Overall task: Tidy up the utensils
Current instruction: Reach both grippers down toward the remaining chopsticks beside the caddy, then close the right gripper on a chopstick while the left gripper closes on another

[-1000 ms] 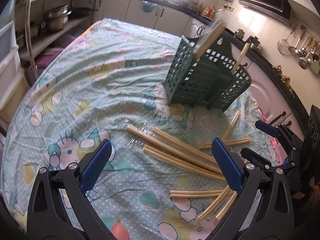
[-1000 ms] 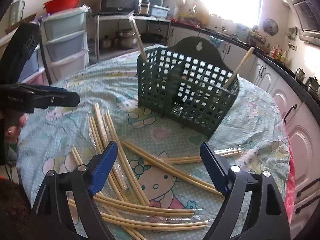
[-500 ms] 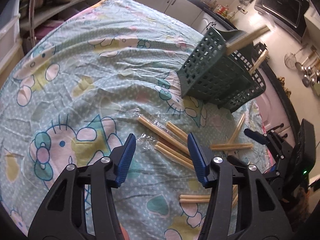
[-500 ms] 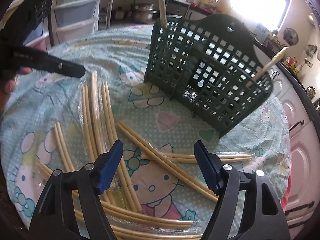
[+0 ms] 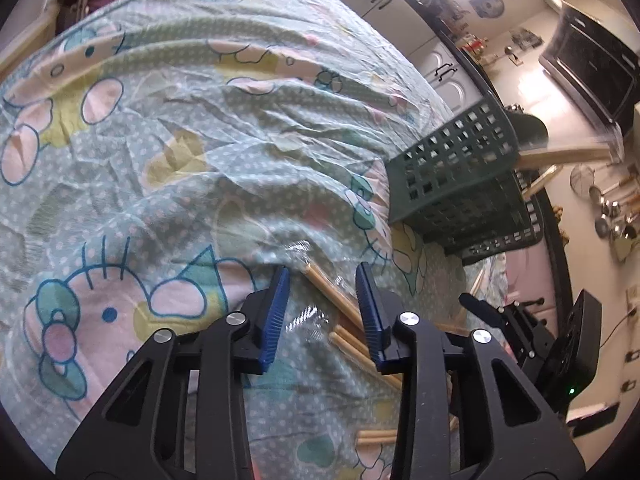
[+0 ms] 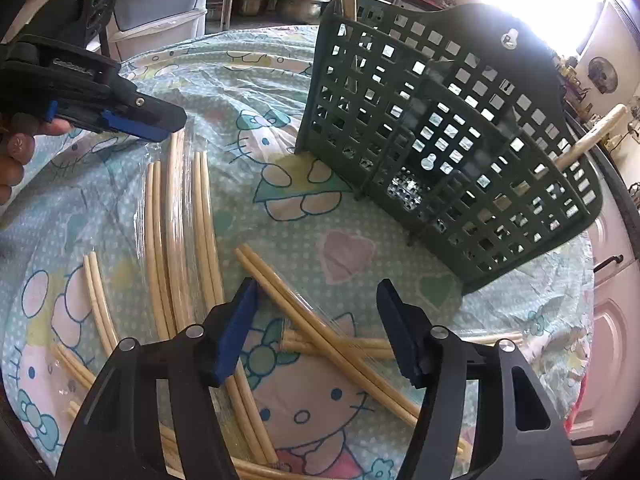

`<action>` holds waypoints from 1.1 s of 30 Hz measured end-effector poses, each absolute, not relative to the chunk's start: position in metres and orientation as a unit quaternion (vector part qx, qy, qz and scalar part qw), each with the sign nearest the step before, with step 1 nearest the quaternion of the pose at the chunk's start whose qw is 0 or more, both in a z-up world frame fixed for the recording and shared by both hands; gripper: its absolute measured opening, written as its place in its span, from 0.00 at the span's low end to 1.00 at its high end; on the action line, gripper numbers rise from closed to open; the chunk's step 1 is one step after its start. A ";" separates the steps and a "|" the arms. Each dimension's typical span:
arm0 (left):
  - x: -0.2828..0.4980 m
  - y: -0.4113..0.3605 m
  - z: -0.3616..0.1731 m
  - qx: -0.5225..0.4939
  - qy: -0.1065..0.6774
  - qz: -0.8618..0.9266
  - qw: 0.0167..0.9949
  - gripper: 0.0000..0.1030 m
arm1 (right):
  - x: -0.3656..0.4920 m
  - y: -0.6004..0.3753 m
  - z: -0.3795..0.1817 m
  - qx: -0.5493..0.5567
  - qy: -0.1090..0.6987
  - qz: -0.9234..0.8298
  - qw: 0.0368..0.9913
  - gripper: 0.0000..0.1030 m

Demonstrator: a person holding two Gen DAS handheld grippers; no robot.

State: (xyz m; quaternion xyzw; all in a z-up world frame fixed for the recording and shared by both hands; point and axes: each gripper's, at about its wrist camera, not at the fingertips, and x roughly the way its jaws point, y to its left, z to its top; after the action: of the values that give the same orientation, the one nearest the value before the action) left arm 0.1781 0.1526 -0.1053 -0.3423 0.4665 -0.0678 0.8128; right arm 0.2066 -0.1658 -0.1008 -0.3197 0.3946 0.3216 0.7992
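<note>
Left tool (image 5: 322, 304), jaws just closing, narrow around wrapped chopsticks (image 5: 332, 292) near basket (image 5: 460, 184); right tool (image 6: 316, 320) half-wide, also closing.

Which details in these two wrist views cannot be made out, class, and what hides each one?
- Left wrist view: whether the left gripper already touches the wrapped chopsticks; its own fingers cover them.
- Right wrist view: the lower ends of the chopsticks, hidden under the right gripper and cut by the edge.
- Both views: what the green basket holds at the bottom; its mesh blocks it.
</note>
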 end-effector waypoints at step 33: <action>0.181 0.167 -0.089 -0.366 0.430 -0.075 0.822 0.04 | 0.218 -0.138 -0.051 -0.286 0.330 0.331 0.837 0.09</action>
State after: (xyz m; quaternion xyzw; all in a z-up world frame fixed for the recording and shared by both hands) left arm 0.1811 0.1673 -0.0892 -0.3664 0.4295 -0.0746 0.8220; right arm 0.2184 -0.1381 -0.0511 -0.2857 0.3297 0.3306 0.8369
